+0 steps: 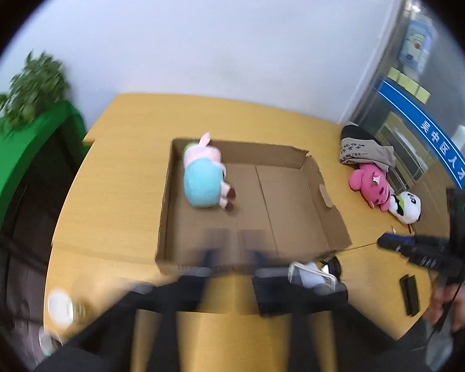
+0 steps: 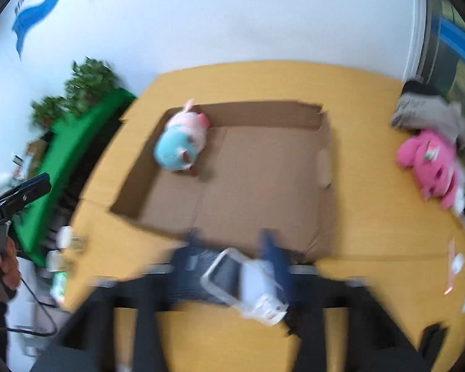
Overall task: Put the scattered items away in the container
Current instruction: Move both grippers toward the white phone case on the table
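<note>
1. The cardboard box (image 1: 331, 214) sits open in the middle of the desk (image 1: 133, 142).
2. A pink-and-blue plush pig (image 1: 203, 179) lies inside the box, in its far left corner.
3. A pink plush toy (image 1: 370, 184) and a white plush toy (image 1: 407, 207) lie together near the desk's right edge, outside the box.
4. The left gripper (image 1: 232, 248), blurred, has its jaws together with nothing between them.
5. The right gripper (image 2: 232, 248) is closed on a white phone-like device (image 2: 248, 282) above the box's near edge.

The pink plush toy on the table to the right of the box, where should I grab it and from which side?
Grip the pink plush toy across its rounded body, coming from above, fingers spanning its narrower width. It lies flat and soft, with cloth and another white toy crowding its ends.
</note>
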Available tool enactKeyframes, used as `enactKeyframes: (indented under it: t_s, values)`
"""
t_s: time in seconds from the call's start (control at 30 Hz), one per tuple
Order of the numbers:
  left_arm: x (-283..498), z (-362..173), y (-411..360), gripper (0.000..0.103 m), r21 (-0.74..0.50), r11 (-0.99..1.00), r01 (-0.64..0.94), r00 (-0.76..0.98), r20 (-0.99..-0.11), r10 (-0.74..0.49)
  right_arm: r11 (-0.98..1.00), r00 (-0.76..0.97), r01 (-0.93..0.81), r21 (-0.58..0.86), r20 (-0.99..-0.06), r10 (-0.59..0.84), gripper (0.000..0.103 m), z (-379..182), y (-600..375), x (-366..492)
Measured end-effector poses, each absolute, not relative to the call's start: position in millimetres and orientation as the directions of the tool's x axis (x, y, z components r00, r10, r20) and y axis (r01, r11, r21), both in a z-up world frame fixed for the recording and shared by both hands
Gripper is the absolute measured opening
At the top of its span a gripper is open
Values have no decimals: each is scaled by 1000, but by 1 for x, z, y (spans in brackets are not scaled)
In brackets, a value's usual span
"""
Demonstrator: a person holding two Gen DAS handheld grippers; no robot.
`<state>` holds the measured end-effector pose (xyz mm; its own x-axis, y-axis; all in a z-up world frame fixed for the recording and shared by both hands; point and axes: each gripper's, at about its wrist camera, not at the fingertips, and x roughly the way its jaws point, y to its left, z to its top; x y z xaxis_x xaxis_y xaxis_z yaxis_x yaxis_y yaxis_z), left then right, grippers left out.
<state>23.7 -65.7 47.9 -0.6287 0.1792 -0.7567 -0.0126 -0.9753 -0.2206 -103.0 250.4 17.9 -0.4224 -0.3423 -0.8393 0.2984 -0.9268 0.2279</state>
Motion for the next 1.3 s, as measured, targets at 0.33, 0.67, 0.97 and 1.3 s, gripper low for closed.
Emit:
enactKeyframes:
  t_s: [0.33,0.67,0.97,1.3]
  values:
    - [73,82,4,90,-143,-989,29,-665,-742,88,-938,-473,291,185,-825,-310,102,46,276,-32]
    - [62,70,48,62,-268,-960,-81,-593,-761,262,-937,-550,293,192,-767,-329,103,75,301,-3]
    - [59,67,57,78,-196,-977,-80,-602,-772,204,-951,-551,257,172,-782,-291,101,71,300,-14]
    - [26,39,16,78,-305,-943,-135,-549,-769,327,-967,-507,239,86,-838,-200,101,51,257,-43]
